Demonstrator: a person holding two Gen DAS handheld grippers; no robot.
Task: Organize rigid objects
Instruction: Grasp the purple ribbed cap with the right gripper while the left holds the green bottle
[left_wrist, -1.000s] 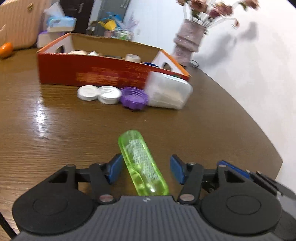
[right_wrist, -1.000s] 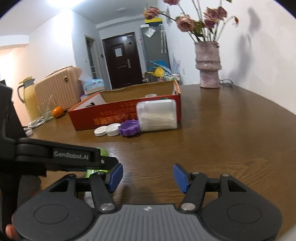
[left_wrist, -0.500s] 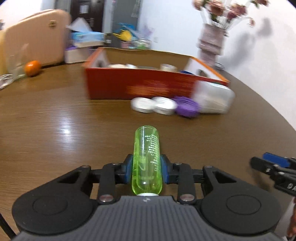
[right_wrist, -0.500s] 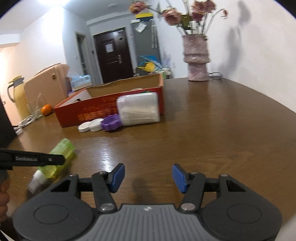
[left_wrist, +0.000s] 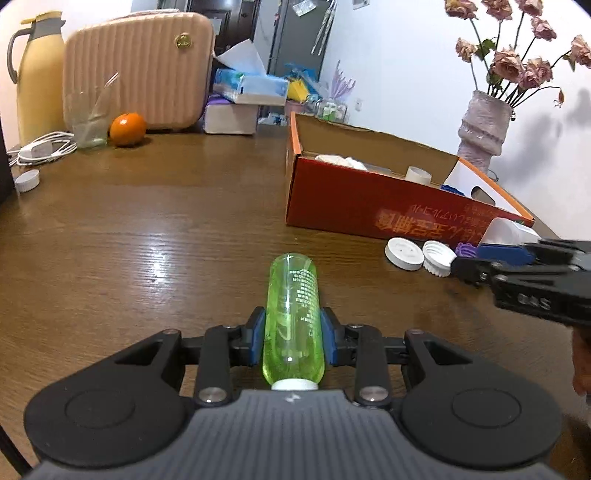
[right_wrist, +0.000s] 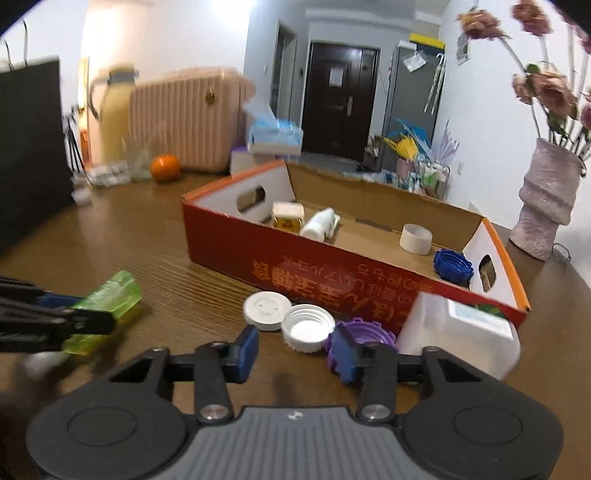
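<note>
Clamping green bottle (left_wrist: 293, 317) w/ white print, left gripper (left_wrist: 293, 334); right gripper (right_wrist: 293, 349) released nr red box (right_wrist: 332, 273); writing unreadable.

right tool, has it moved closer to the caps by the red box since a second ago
Yes. The right tool has gone forward toward the red box; the white caps and purple cap now sit just past its open tips.

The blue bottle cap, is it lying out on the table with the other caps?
No, the blue bottle cap lies inside the red cardboard box.

Bright indoor light, tabletop glare, blurred edges
</note>
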